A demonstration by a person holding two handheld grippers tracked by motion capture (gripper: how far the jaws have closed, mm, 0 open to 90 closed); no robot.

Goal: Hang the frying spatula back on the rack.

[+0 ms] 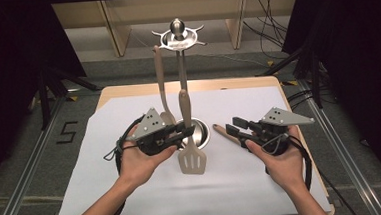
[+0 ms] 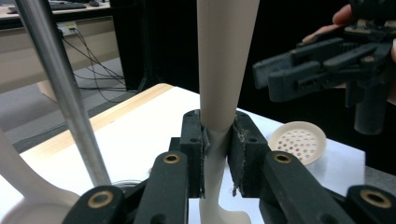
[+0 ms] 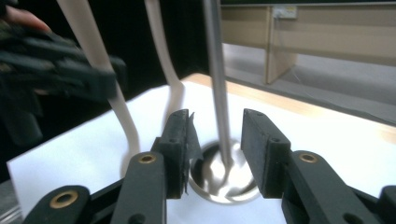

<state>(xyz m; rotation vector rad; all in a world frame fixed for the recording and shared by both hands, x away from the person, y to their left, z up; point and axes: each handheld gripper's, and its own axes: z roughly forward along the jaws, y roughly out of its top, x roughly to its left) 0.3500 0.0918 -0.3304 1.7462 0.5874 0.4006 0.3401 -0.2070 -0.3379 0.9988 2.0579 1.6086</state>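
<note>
Left tongs [image 2: 218,154] grip the neck of a beige slotted spatula [image 1: 191,157], held upright at the bench's [image 1: 134,201] centre, its blade toward six o'clock before the steel utensil stand [image 1: 181,78]. At three o'clock, the right tongs [image 3: 218,149] stand released, nothing between the pads, near a perforated skimmer [image 2: 299,140] lying flat.

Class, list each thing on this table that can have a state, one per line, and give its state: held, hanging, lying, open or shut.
Slotted spatula: held upright, handle up, by its neck.
Left gripper: shut on the slotted spatula.
Right gripper: open, nothing between its jaws.
Spoon: hanging from the utensil stand.
Utensil stand: upright on the table.
Perforated skimmer: lying flat on the white sheet.
</note>
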